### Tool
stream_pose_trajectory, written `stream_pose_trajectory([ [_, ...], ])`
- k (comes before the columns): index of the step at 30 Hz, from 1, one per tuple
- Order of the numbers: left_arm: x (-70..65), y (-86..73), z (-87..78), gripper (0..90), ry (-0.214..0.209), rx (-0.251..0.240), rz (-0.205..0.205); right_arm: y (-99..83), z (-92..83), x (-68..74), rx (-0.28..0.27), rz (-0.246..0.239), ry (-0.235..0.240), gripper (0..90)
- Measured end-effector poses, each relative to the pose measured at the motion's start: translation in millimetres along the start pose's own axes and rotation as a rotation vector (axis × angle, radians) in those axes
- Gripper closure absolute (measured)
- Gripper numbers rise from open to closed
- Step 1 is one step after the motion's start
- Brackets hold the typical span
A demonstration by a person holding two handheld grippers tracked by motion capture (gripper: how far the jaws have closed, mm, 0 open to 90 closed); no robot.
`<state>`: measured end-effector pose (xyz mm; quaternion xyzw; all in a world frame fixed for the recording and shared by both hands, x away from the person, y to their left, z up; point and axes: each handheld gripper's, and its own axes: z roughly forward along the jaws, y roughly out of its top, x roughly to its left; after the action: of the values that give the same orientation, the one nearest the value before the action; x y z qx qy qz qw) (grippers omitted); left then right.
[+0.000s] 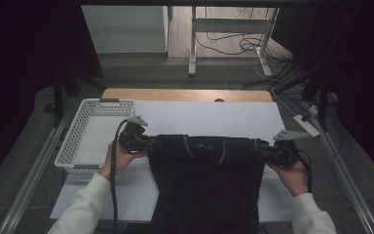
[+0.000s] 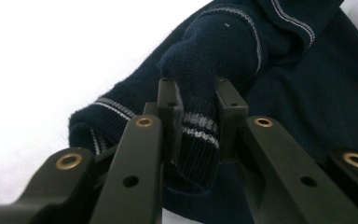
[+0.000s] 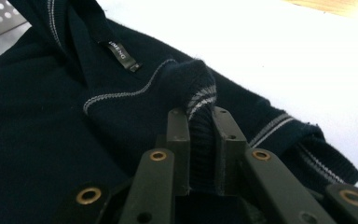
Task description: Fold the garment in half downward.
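Note:
A dark navy knitted sweater with thin grey stripes lies on the white sheet, its top edge bunched into a band between my hands. My left gripper is shut on the sweater's left end. In the left gripper view the jaws pinch a ribbed, grey-striped fold of the sweater. My right gripper is shut on the right end. In the right gripper view its jaws clamp a ribbed striped edge of the sweater. A neck label shows beyond.
A white perforated basket stands at the table's left, close to my left hand. The wooden table edge runs along the back. A white power strip lies at the right, and metal rails flank the table.

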<state>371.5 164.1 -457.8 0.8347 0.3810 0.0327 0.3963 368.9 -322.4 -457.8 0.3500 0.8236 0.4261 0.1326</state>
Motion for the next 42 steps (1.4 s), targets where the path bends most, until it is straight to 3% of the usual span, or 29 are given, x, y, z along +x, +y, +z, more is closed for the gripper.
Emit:
stream_pose_trajectory([
  [10, -7.8, -13.6, 0.2, 73.9, -0.013, 0.016, -0.013, -12.0, -8.7, 8.3, 0.011, -0.012, 0.002, 78.6],
  [26, -24.5, -29.9, -4.9, 71.9, -0.015, 0.057, 0.012, -28.5, -20.3, 27.4, 0.022, -0.032, 0.029, 78.3],
  [30, -27.0, -31.5, -5.0, 66.6, -0.009, 0.063, 0.018, -32.0, -19.6, 32.3, 0.042, -0.046, 0.036, 77.6],
  [32, -27.9, -31.3, -5.9, 57.9, 0.004, 0.055, 0.019, -33.1, -18.9, 34.6, 0.056, -0.059, 0.035, 76.5],
  [34, -27.7, -30.3, -8.8, 45.8, 0.020, 0.029, 0.017, -33.6, -18.4, 35.9, 0.060, -0.070, 0.033, 72.4],
  [37, -27.0, -27.7, -16.0, 35.2, 0.039, -0.028, 0.006, -31.5, -18.6, 36.4, 0.045, -0.072, 0.008, 52.7],
  [39, -26.5, -24.5, -18.8, 33.8, 0.046, -0.054, 0.002, -27.4, -19.4, 35.9, 0.020, -0.070, -0.021, 43.8],
  [42, -26.4, -15.7, -15.3, 33.1, 0.060, -0.060, 0.012, -16.7, -16.8, 34.5, -0.009, -0.064, -0.037, 38.0],
])
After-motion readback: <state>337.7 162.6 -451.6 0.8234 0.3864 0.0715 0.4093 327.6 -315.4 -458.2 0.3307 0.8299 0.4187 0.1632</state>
